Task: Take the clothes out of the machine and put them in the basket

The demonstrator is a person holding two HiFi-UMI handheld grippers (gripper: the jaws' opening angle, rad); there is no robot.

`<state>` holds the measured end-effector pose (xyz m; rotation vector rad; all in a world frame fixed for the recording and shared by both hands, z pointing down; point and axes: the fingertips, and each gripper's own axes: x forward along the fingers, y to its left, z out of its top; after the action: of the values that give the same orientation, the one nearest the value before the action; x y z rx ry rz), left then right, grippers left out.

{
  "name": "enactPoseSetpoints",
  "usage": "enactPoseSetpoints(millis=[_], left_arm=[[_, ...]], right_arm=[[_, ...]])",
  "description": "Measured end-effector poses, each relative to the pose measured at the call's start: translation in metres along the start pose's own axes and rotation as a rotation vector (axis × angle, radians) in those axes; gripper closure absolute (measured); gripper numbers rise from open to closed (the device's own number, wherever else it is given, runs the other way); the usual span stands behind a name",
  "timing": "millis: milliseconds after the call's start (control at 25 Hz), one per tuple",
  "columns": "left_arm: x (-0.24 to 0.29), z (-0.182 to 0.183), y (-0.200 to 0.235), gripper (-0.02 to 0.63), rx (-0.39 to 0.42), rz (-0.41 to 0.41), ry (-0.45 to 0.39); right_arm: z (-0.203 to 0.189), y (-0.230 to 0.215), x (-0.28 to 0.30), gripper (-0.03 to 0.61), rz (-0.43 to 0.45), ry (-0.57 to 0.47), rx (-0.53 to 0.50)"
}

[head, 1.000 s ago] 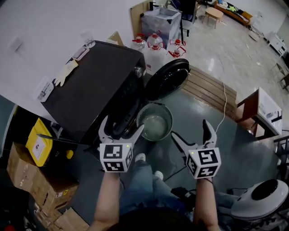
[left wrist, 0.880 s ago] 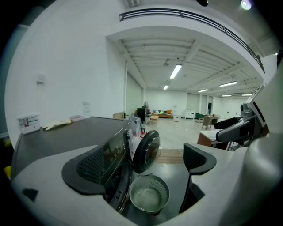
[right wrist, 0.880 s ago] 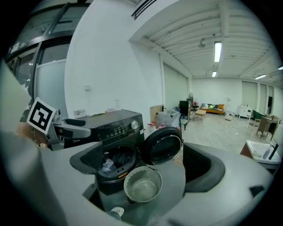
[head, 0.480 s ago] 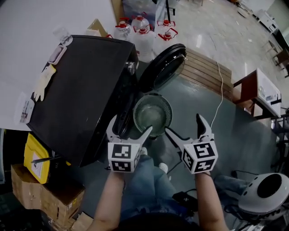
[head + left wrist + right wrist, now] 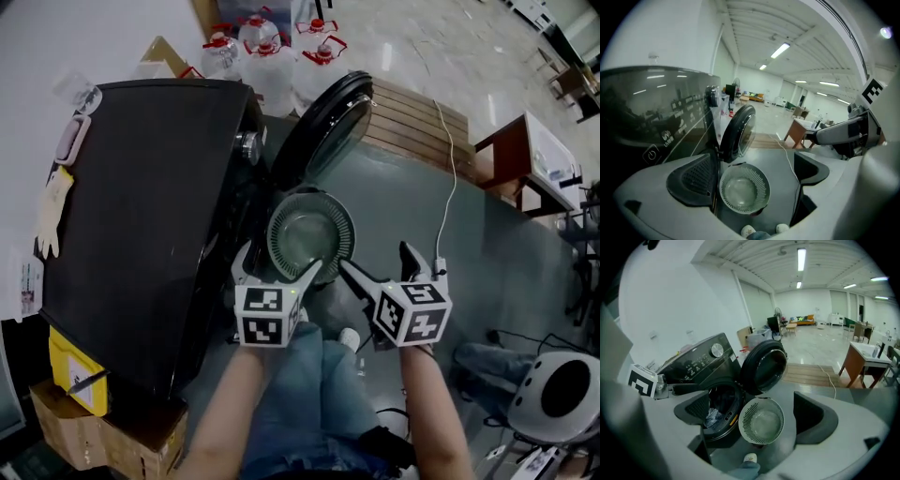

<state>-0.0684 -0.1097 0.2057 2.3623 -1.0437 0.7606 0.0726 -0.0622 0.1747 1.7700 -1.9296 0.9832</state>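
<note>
A black front-loading washing machine stands at the left with its round door swung open. Through the drum opening in the right gripper view I see crumpled clothes inside. A round grey-green slotted basket sits empty on the floor just in front of the door. My left gripper and right gripper hover side by side above the basket's near rim, both open with nothing between their jaws. The basket lies straight ahead in the left gripper view.
Water jugs with red caps stand behind the machine. A wooden pallet lies past the door, a white cable trails over the floor, a brown table is at the right. Cardboard boxes sit near left. My shoes are below the basket.
The view has swung so the machine and basket sit higher and closer. Both grippers moved forward over the basket's near rim and stayed open.
</note>
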Motion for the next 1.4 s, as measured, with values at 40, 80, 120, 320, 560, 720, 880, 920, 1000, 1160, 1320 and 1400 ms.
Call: enactPoseSetpoints(millis=[40, 80, 120, 320, 560, 720, 880, 920, 1000, 1160, 1320, 1400], left_arm=[[0.007, -0.004, 0.002, 0.057, -0.010, -0.001, 0.015], [0.013, -0.009, 0.002, 0.057, -0.018, -0.001, 0.030], [0.019, -0.014, 0.003, 0.057, -0.026, 0.000, 0.045], [0.040, -0.045, 0.009, 0.057, -0.080, 0.015, 0.129], [0.068, -0.083, 0.026, 0.057, -0.160, 0.070, 0.193], [0.088, -0.106, 0.034, 0.057, -0.224, 0.087, 0.221], [0.108, -0.132, 0.052, 0.057, -0.264, 0.134, 0.261], [0.112, -0.139, 0.057, 0.057, -0.278, 0.149, 0.271], [0.119, -0.149, 0.069, 0.057, -0.292, 0.182, 0.284], [0.132, -0.168, 0.093, 0.057, -0.253, 0.247, 0.306], [0.145, -0.189, 0.121, 0.057, -0.222, 0.292, 0.332], [0.153, -0.194, 0.139, 0.057, -0.214, 0.328, 0.324]], right_arm=[[-0.005, -0.003, 0.007, 0.026, -0.006, 0.023, 0.017], [-0.010, -0.006, 0.014, 0.026, -0.009, 0.043, 0.032], [-0.014, -0.009, 0.020, 0.026, -0.010, 0.058, 0.046], [-0.030, -0.018, 0.047, 0.026, 0.004, 0.097, 0.078], [-0.065, -0.030, 0.089, 0.026, 0.021, 0.236, 0.048], [-0.096, -0.043, 0.117, 0.026, 0.019, 0.368, 0.051], [-0.128, -0.052, 0.144, 0.034, 0.062, 0.469, 0.111], [-0.134, -0.054, 0.151, 0.041, 0.070, 0.479, 0.115], [-0.144, -0.058, 0.165, 0.062, 0.080, 0.490, 0.115], [-0.164, -0.064, 0.191, 0.086, 0.095, 0.528, 0.101], [-0.188, -0.067, 0.218, 0.091, 0.094, 0.563, 0.066], [-0.196, -0.069, 0.236, 0.091, 0.088, 0.567, 0.036]])
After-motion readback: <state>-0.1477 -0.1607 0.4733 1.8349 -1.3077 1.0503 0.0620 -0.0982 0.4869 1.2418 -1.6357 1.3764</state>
